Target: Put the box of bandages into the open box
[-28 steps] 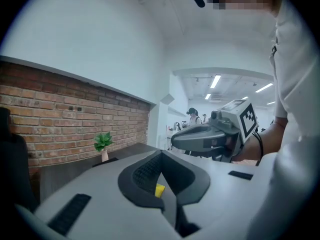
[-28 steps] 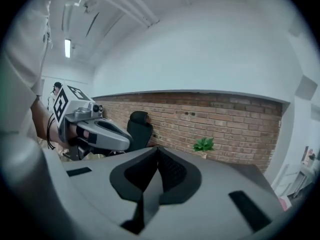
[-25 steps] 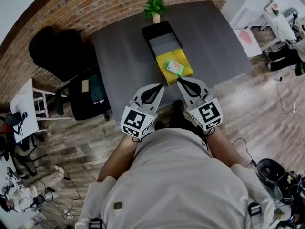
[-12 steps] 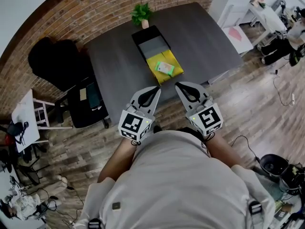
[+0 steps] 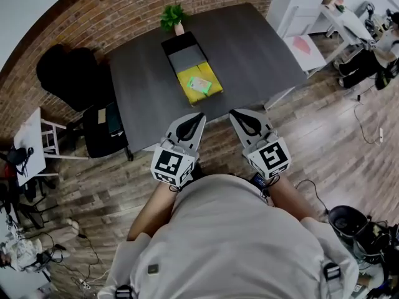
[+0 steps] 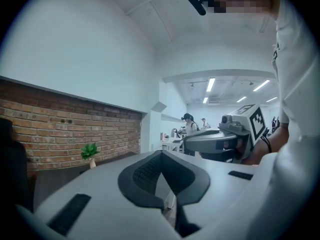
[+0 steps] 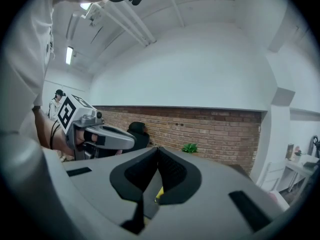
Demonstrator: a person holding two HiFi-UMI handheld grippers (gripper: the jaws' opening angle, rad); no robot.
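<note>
The green box of bandages (image 5: 200, 84) lies on a yellow panel (image 5: 189, 93) at the near end of the black open box (image 5: 173, 43), which has a grey inside. Both stand on the dark grey table (image 5: 249, 55). My left gripper (image 5: 199, 115) and right gripper (image 5: 233, 113) hang side by side at the table's front edge, a short way short of the yellow panel. Both are shut with nothing in them. The left gripper view shows its shut jaws (image 6: 160, 156) pointing level across the room. In the right gripper view a sliver of yellow shows below the shut jaws (image 7: 157, 151).
A small potted plant (image 5: 173, 16) stands behind the open box by the brick wall (image 5: 124, 5). Left of the table stand a black chair (image 5: 68, 73) and a dark seat with items on it (image 5: 106, 126). A white table (image 5: 305, 42) stands to the right, a bin (image 5: 349, 220) on the wood floor.
The table and box have slid up and left in the head view and look smaller. Both grippers stay shut and side by side.
</note>
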